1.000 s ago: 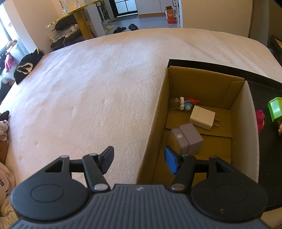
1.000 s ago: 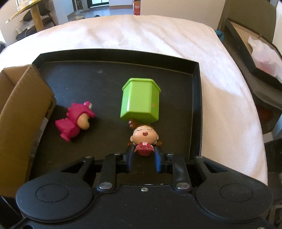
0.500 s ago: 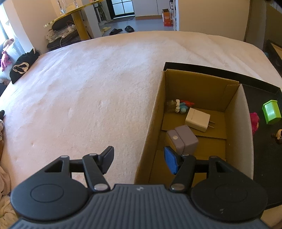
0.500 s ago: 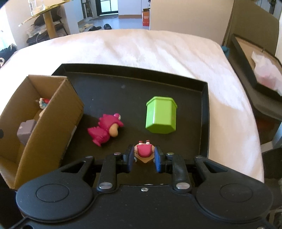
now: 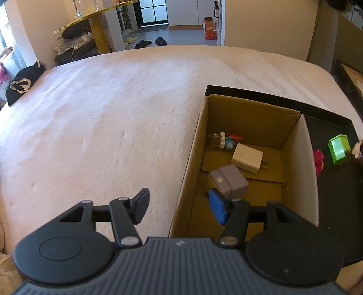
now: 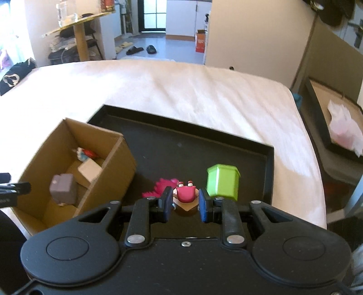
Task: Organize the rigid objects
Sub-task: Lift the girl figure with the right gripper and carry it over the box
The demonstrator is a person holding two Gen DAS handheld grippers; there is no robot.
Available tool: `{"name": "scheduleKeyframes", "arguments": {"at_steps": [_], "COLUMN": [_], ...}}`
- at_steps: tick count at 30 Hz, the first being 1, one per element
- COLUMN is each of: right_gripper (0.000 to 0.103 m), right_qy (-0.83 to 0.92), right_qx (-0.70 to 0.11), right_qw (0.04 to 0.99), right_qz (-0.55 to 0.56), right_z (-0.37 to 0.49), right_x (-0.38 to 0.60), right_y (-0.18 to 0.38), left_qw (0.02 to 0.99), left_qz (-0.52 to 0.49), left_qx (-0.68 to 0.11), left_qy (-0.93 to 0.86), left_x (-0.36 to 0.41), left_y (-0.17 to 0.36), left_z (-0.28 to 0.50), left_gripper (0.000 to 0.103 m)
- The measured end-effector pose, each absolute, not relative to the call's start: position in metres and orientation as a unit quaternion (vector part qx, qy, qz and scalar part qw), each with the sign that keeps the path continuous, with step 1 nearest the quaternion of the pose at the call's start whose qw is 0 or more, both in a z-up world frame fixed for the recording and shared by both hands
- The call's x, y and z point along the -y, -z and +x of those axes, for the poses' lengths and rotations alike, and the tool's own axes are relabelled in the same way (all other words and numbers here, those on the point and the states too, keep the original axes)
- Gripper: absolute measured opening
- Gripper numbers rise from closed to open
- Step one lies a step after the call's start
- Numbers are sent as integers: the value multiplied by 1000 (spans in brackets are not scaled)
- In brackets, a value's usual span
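Figurine was clamped between right gripper jaws, lower centre, over black tray. Left gripper jaws were closing on nothing beside cardboard box.

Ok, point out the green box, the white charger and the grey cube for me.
green box [image 6: 223,182], right wrist view, on its front face.
white charger [image 5: 247,158], left wrist view, on its top face, inside the cardboard box.
grey cube [image 5: 229,180], left wrist view, on its top face.

Sunlit bedroom, cream walls.
Beyond the white bed: grey floor, slippers, yellow-topped table.
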State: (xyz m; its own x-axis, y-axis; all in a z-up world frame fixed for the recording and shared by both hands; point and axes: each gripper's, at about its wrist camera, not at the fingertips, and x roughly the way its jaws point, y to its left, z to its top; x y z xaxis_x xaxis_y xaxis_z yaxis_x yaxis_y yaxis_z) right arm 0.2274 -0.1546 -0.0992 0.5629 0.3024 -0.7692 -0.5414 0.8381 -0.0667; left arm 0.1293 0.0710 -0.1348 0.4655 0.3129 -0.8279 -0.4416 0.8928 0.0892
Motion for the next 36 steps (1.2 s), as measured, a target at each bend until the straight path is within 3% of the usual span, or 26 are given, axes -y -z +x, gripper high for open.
{"name": "scheduleKeyframes", "arguments": {"at_steps": [10,15,21,36], "right_gripper": [24,24,24,24], "right_qy": [-282,-292,-297,-311], "right_qx": [-378,-376,-369,-361], "right_qw": [866,863,861,852], "right_qz": [-168,-170,-183,-216], "right_z": [211,206,202,202], "right_x": [117,98,77,40], "right_y": [76,72,71,76], "left_qw": [857,854,850,845], "left_qz": [-87,-98,-114,-128], "left_qx": [-464,-474,-483,-488], "left_qy": [-204,-191,-176,-177], "left_x": [-77,-82,-87,-94], "left_y": [137,142,147,150], "left_z": [125,126,127,128], "left_gripper": [49,29,16,13]}}
